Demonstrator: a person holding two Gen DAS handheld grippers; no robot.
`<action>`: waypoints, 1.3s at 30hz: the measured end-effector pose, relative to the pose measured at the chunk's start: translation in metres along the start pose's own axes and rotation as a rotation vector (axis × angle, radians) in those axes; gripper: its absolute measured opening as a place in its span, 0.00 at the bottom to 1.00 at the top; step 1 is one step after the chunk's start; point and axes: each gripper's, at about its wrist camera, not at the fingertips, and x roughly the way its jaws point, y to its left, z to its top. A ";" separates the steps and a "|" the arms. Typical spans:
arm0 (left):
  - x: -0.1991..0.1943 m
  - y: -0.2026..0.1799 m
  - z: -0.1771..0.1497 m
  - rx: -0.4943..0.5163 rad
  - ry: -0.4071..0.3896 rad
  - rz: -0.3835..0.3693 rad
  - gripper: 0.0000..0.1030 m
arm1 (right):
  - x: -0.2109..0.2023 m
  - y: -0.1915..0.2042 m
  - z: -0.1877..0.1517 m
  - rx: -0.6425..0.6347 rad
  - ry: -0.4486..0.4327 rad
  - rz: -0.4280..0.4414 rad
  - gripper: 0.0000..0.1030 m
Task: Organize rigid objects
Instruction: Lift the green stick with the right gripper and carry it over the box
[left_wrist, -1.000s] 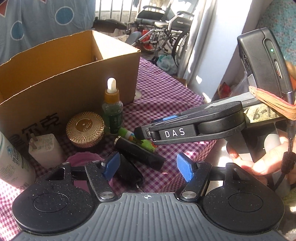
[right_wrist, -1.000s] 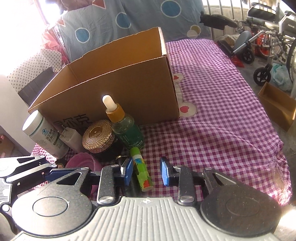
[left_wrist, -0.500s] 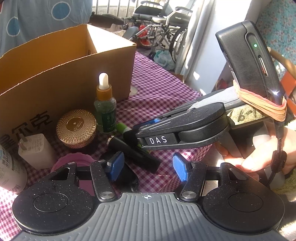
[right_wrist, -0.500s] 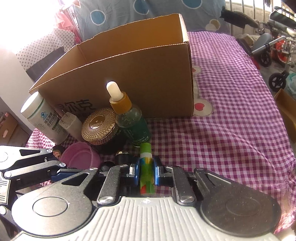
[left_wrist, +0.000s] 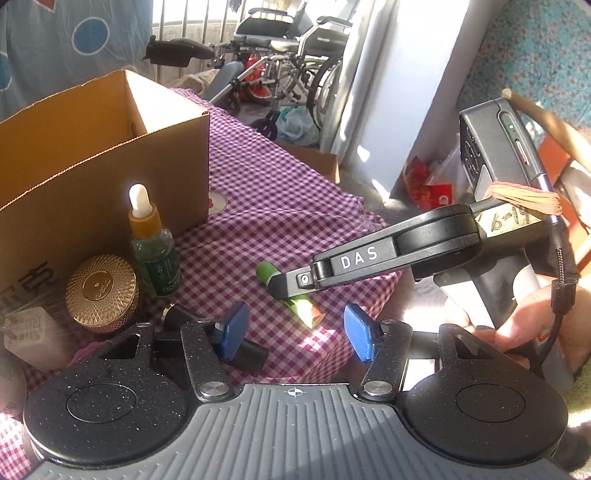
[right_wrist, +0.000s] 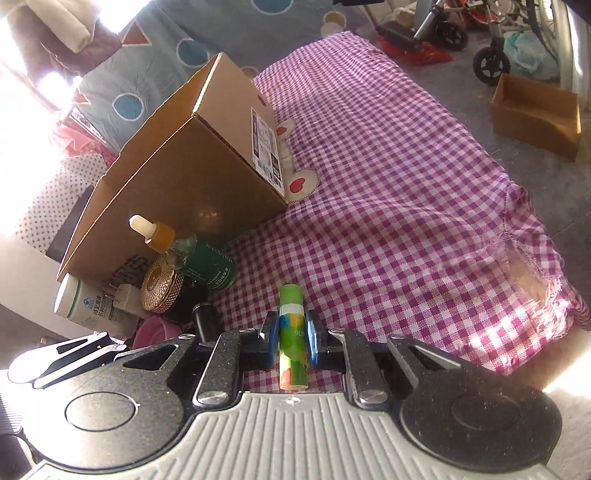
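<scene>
My right gripper (right_wrist: 291, 341) is shut on a green tube with a colourful label (right_wrist: 291, 341) and holds it lifted above the checked cloth. The tube also shows in the left wrist view (left_wrist: 291, 295), clamped in the right gripper (left_wrist: 291, 291). My left gripper (left_wrist: 295, 332) is open and empty, low at the table's near edge over a black cylinder (left_wrist: 214, 332). An open cardboard box (right_wrist: 192, 173) stands behind a green dropper bottle (right_wrist: 199, 258) and a gold-lidded jar (right_wrist: 162, 284).
A white bottle (right_wrist: 85, 306), a white plug adapter (right_wrist: 125, 295) and a pink lid (right_wrist: 155, 328) lie left of the jar. The purple checked tablecloth (right_wrist: 406, 206) stretches to the right. A small cardboard box (right_wrist: 535, 114) and wheelchairs (left_wrist: 288, 55) stand on the floor beyond.
My right gripper closed on the green tube and lifted it off the cloth, tilting and moving right, away from the cluster. My left gripper stayed open and shifted little.
</scene>
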 end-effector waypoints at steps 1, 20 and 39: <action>0.004 -0.003 0.002 0.008 0.009 -0.002 0.55 | -0.002 -0.004 0.000 0.012 0.001 0.009 0.16; 0.061 -0.021 0.017 0.026 0.180 0.073 0.43 | -0.010 -0.029 -0.003 0.097 -0.002 0.109 0.16; 0.016 -0.030 0.025 0.032 0.054 0.081 0.38 | -0.050 -0.001 -0.008 0.048 -0.117 0.132 0.16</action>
